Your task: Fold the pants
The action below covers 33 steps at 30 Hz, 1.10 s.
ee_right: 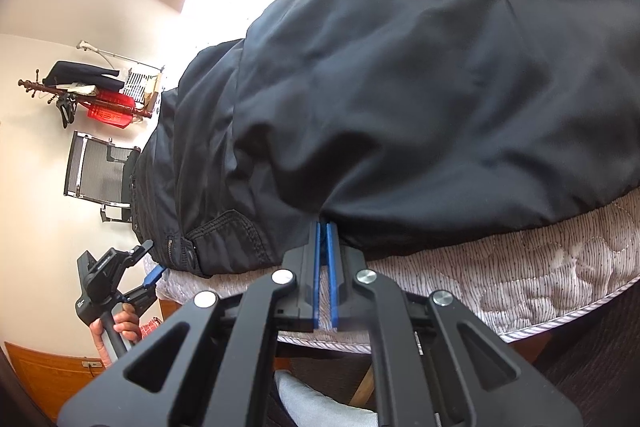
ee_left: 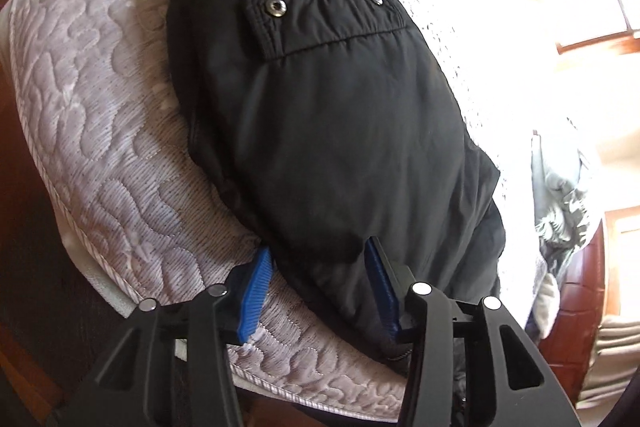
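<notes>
pants (ee_left: 332,131) lie between the spread left claw (ee_left: 320,259), apparently ungripped.

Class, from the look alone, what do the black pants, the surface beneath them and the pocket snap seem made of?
Pants: likely thin nylon or polyester, smooth with faint sheen and soft creases. Mattress cover: quilted grey-white woven fabric, puffy stitched pattern. Pocket snap: probably metal, a shiny silver ring.

surface: grey quilted mattress (ee_left: 100,147) | on it: black pants (ee_left: 340,127), folded, lying flat
</notes>
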Each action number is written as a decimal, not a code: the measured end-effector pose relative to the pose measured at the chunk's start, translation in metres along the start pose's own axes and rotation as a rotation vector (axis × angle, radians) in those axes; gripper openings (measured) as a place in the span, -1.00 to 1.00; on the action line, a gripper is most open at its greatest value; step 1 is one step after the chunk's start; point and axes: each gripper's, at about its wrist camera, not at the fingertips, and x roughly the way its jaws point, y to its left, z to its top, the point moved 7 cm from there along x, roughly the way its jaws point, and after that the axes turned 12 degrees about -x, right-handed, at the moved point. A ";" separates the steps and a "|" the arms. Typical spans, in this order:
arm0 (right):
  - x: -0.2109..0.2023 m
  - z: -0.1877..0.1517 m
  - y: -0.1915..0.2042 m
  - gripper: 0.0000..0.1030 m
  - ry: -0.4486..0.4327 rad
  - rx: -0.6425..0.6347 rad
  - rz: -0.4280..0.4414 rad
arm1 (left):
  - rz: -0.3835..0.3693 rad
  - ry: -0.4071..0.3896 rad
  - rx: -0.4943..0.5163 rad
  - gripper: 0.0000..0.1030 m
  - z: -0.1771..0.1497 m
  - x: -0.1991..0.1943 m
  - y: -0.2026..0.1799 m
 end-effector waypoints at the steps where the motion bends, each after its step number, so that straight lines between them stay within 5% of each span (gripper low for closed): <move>1: 0.000 0.000 -0.001 -0.92 0.001 0.003 0.001 | 0.001 0.001 -0.012 -0.19 0.000 -0.002 0.002; 12: 0.000 0.000 -0.001 -0.92 0.002 0.006 0.001 | -0.026 -0.035 0.001 -0.19 0.006 -0.043 0.010; 33: -0.002 0.000 0.000 -0.92 -0.001 0.006 0.002 | 0.006 -0.002 -0.070 -0.11 0.026 -0.002 0.010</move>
